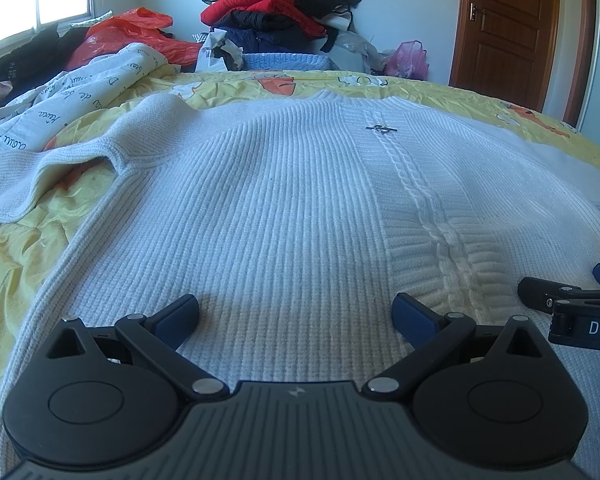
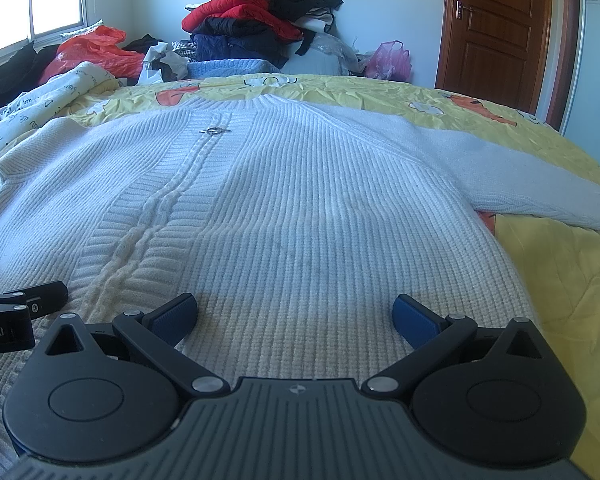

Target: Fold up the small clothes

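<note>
A white knit sweater [image 1: 284, 200] is seen spread flat on the yellow bed [image 2: 560, 280], with the left claw [image 1: 296, 314] and right claw [image 2: 294, 312] held apart, seemingly just above its hem.

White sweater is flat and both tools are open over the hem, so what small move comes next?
Probably lower the left tool and close it on the white sweater hem. The sweater lies spread face up on the yellow bedspread, sleeves out, unfolded. The right tool also hovers open, gripping nothing.
</note>
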`<state>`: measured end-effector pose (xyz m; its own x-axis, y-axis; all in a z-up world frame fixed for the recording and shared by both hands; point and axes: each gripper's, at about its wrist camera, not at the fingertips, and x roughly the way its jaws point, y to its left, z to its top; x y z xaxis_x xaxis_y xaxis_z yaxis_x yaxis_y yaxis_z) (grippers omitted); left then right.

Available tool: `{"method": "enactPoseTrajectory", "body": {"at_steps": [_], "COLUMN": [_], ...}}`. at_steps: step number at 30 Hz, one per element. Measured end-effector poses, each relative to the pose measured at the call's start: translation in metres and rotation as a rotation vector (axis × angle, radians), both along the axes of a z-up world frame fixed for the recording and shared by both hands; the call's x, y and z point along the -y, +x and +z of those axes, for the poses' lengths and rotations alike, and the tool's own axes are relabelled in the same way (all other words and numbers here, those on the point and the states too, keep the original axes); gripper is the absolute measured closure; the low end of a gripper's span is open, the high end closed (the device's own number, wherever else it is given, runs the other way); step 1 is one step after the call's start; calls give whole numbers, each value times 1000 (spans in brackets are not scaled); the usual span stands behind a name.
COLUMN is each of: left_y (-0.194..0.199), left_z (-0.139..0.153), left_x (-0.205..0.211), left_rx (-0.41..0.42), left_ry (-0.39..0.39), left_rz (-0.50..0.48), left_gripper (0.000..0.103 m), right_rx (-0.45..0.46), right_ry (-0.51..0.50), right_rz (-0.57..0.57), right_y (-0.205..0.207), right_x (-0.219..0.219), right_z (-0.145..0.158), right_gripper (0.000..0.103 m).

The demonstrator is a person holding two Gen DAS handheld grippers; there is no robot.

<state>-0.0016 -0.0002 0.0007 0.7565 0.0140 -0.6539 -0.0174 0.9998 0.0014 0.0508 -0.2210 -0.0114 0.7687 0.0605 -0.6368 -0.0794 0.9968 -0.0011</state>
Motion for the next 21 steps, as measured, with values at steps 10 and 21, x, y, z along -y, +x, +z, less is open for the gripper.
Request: {"method": "enactPoseTrajectory", "body": {"at_steps": [10, 21], "left_y": [0, 0], "left_z": [0, 0], "left_x": [0, 0], "left_rx": [0, 0], "left_ry": [0, 1], "left_rz": [0, 0], "left_gripper": [0, 0], "right_rx": [0, -3], "right_ry": [0, -1], "right_rz": [0, 2], "right_y": [0, 3], "right_x": [0, 0], "right_z": [0, 0], "right_gripper": [0, 0]}}
